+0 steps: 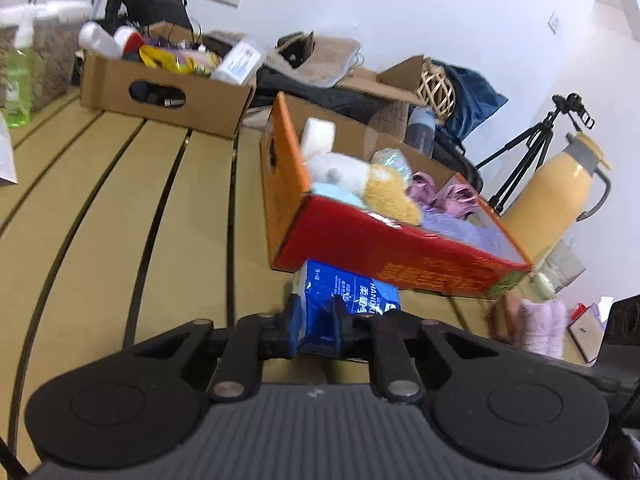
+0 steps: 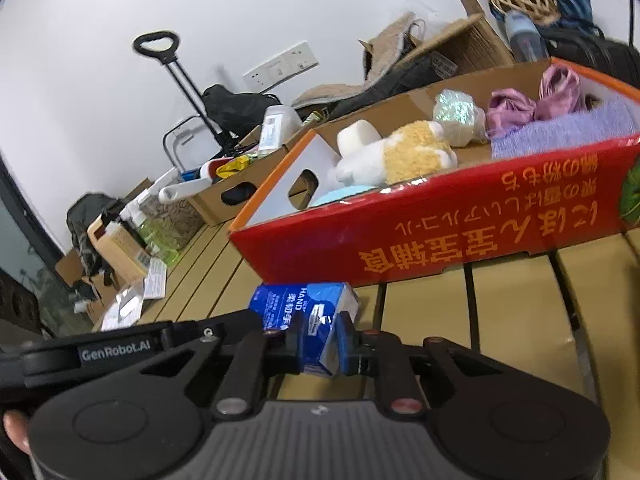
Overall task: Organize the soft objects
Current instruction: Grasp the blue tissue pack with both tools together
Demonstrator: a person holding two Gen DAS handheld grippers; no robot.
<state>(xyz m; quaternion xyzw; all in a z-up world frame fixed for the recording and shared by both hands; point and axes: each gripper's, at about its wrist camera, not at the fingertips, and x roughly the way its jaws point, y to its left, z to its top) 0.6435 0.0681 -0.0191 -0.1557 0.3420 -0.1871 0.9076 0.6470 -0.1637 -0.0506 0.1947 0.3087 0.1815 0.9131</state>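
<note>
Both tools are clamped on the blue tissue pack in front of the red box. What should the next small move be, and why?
Probably a short joint lift. The left tool and right tool each pinch an end of the blue tissue pack, which lies on the slatted table against the red box. That box already holds a plush toy and a purple cloth, so the pack must clear its near wall.
</note>
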